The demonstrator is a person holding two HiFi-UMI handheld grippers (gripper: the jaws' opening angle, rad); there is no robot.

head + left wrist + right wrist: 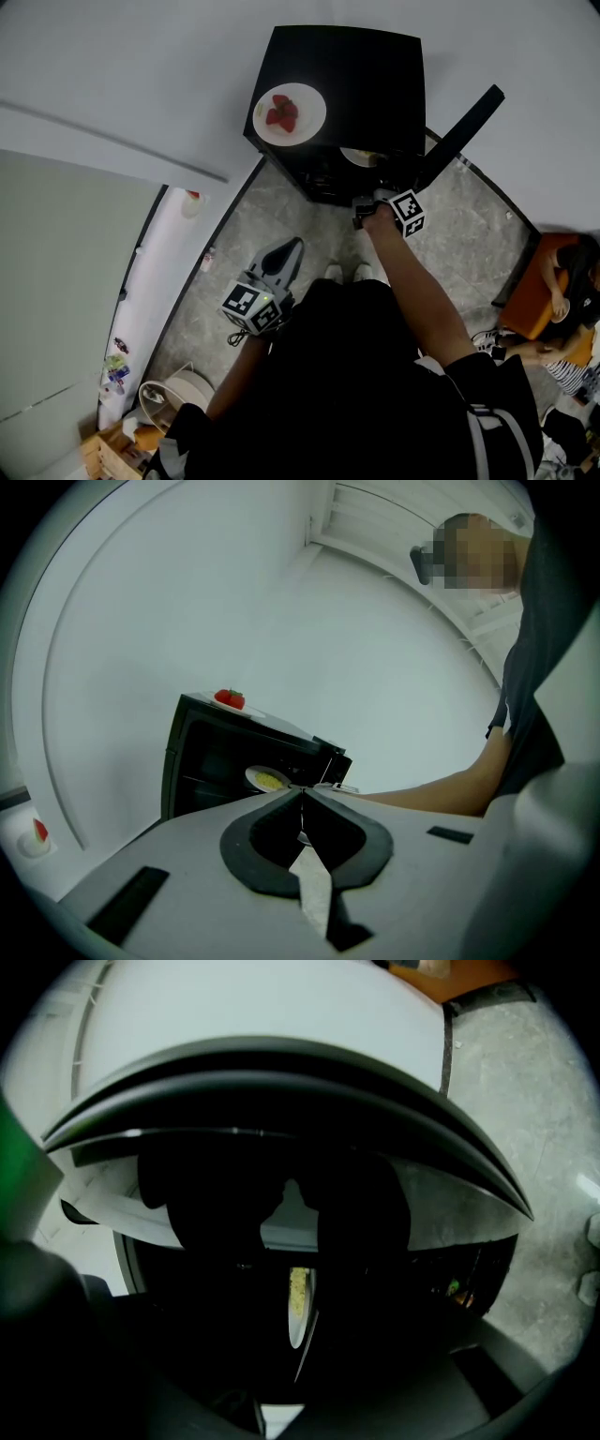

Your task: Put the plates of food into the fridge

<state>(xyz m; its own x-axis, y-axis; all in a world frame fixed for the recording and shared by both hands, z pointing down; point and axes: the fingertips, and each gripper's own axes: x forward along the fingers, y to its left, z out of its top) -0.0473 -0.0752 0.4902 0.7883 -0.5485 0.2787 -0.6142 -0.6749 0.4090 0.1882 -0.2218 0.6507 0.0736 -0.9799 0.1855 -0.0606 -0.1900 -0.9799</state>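
Black fridge [375, 75] shelf: right tool [292, 1218] spread astride plate [296, 1314]; left tool [301, 791] pressed together.

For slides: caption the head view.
Right gripper at a white plate of yellow food inside the open black mini fridge; white plate of red strawberries on top.

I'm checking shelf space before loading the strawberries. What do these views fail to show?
Fridge shelves: head view, hidden under its top; right gripper view, too dark.
Yellow food on the plate: too small in every view to identify.
Fridge door inner side: head view, seen edge-on.
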